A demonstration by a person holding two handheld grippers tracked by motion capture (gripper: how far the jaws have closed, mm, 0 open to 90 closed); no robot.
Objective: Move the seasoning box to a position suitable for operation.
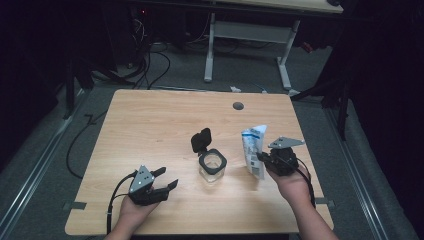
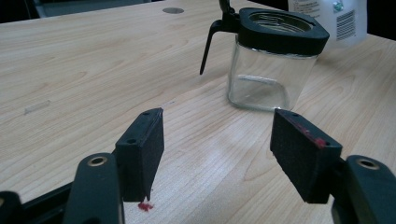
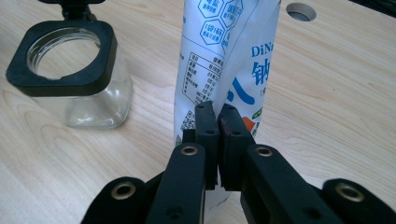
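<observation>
The right claw is pinched tight on the lower edge of a white and blue printed pouch, holding it upright at the right side of the counter. Just left of the pouch stands a clear glass jar with its black flip lid swung open. The left claw hovers wide open and empty over the near left counter, pointing at the jar.

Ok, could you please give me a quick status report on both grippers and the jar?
Left gripper open, empty. Right gripper shut on white pouch, upright. Glass jar lid open, nothing blocking it.
</observation>
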